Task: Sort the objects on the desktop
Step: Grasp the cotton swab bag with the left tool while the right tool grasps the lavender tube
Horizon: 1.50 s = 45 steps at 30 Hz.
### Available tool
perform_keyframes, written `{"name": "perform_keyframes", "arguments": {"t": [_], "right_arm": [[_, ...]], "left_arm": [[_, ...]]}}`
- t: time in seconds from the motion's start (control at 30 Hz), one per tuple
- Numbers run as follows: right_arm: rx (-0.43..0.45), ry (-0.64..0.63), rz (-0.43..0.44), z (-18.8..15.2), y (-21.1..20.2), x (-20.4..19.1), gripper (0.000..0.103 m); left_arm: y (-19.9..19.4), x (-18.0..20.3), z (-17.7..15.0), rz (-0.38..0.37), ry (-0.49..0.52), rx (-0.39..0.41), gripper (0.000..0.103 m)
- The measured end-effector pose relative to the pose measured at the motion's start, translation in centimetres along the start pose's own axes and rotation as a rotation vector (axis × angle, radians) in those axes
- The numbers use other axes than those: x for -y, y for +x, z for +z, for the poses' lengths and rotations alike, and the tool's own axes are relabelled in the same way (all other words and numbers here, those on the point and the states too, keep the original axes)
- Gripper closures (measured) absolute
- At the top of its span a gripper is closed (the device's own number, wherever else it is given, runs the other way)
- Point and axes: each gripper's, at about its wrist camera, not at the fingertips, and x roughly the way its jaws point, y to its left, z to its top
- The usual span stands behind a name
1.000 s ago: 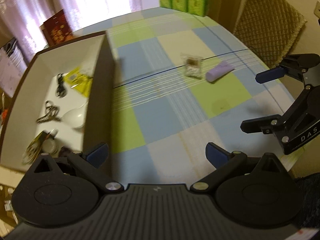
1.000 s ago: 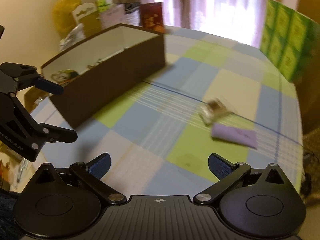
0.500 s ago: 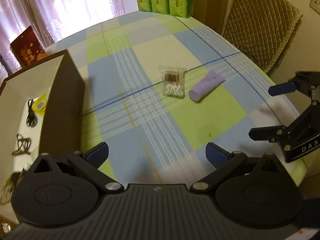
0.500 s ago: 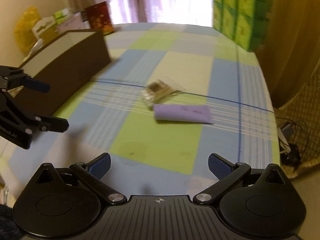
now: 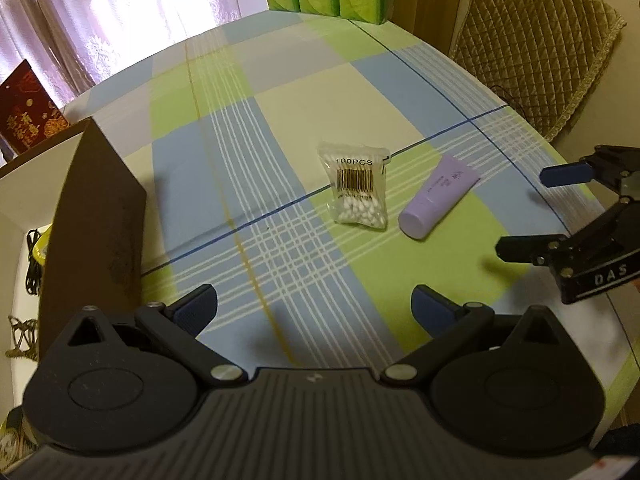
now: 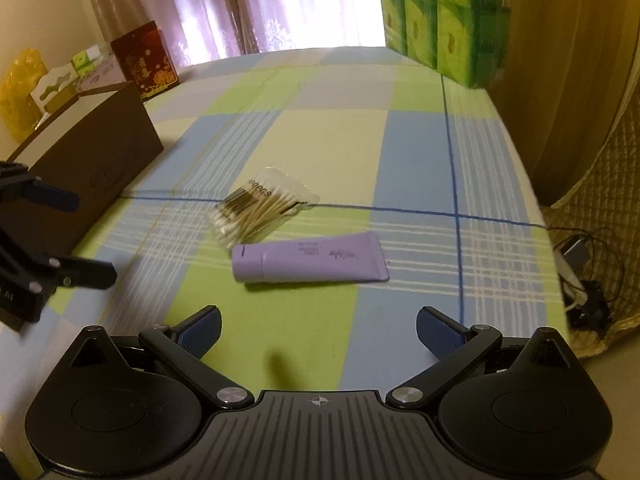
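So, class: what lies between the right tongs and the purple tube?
Only bare checked tablecloth. The right wrist view shows nothing between the open right tongs and the tube.

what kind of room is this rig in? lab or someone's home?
Most likely a home, a dining or living room. A table with a checked tablecloth stands by a window with sheer curtains, a quilted chair is pulled up to it, and packs of green tissue are stacked at the far edge.
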Motion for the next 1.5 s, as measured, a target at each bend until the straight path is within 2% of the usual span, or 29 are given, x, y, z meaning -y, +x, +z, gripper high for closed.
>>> {"name": "perform_keyframes", "arguments": {"t": [0.3, 0.4, 0.53, 0.6, 0.7, 0.77, 0.8, 0.93, 1.17, 1.33, 1.47, 1.5], "right_arm": [[-0.004, -0.009, 0.026, 2.1, 3.0, -0.7, 0.002], [-0.041, 0.099, -0.011, 2.6, 3.4, -1.1, 0.002], [-0.002, 0.344, -0.054, 2.9, 3.7, -0.9, 0.002], [0.011, 0.398, -0.104, 3.3, 4.2, -1.1, 0.002], [-0.005, 0.363, -0.168, 3.8, 5.0, -1.8, 0.003], [-0.039, 0.313, -0.203, 3.8, 5.6, -2.2, 0.02], [-0.053, 0.304, -0.206, 3.7, 5.7, -2.1, 0.034], [-0.064, 0.236, -0.214, 2.8, 5.0, -1.5, 0.052], [-0.047, 0.168, -0.213, 1.4, 3.8, 0.4, 0.053], [-0.033, 0.095, -0.251, 1.1, 3.7, 1.3, 0.053], [-0.028, 0.118, -0.26, 1.0, 3.3, 2.6, 0.053], [-0.027, 0.125, -0.259, 1.0, 3.1, 2.9, 0.053]], "left_arm": [[2.1, -1.5, 0.7, -0.004, -0.01, -0.037, 0.001], [2.5, -2.1, 0.9, 0.001, -0.016, -0.041, 0.001], [3.1, -3.0, 1.0, 0.0, -0.032, -0.05, 0.001], [3.5, -3.3, 1.1, 0.002, -0.031, -0.056, 0.001], [3.8, -3.6, 1.2, -0.001, -0.031, -0.057, 0.001], [3.9, -3.7, 1.3, -0.006, -0.032, -0.053, 0.001], [3.9, -3.8, 1.3, -0.008, -0.032, -0.052, 0.001], [4.2, -3.9, 1.5, -0.013, -0.031, -0.049, 0.001], [4.9, -3.1, 2.5, -0.044, -0.013, -0.025, 0.001], [5.6, -1.2, 4.2, -0.091, 0.031, 0.025, 0.002], [6.7, 0.5, 5.6, -0.107, 0.073, 0.056, 0.006], [7.1, 0.8, 5.9, -0.108, 0.082, 0.058, 0.01]]}}
